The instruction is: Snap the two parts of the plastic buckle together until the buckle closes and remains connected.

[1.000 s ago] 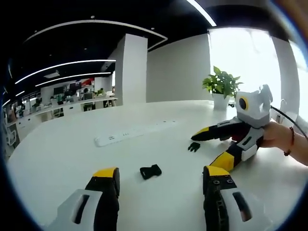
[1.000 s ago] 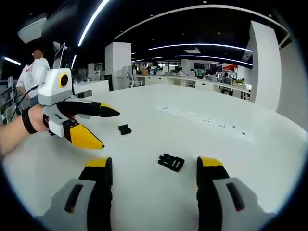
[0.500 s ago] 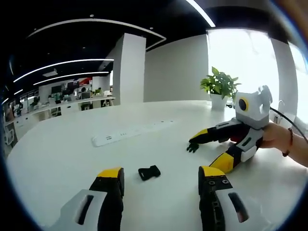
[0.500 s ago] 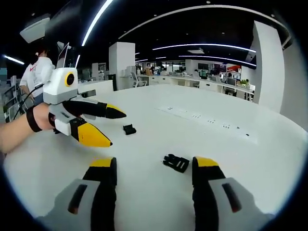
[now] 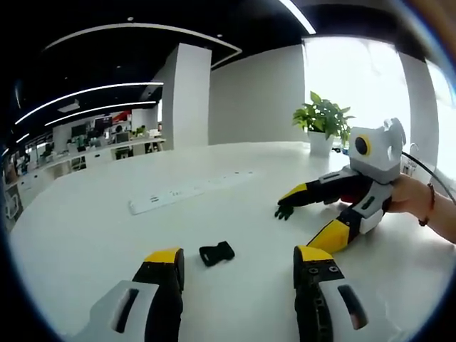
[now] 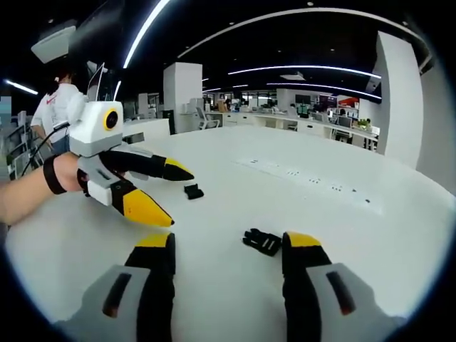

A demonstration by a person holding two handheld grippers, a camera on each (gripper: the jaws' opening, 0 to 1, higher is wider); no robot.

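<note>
Two black buckle parts lie apart on the white table (image 5: 85,235). The socket part (image 5: 216,253) rests just ahead of my left gripper (image 5: 239,255), which is open, the part between its jaw lines. The pronged part (image 6: 261,241) lies close in front of my right gripper (image 6: 228,240), nearer its right jaw; this gripper is open too. In the left gripper view the right gripper (image 5: 296,221) reaches in from the right, with the pronged part (image 5: 284,211) at its upper jaw tip. In the right gripper view the left gripper (image 6: 181,199) comes in from the left beside the socket part (image 6: 192,191).
A long white power strip (image 5: 189,191) lies across the table beyond the parts, also seen as a power strip (image 6: 306,178). A potted plant (image 5: 324,121) stands at the far edge. A person (image 6: 60,100) stands behind the left hand. Office desks fill the background.
Both grippers have edged forward, each a little nearer its buckle part. The two parts lie where they were. Both grippers stay open.
</note>
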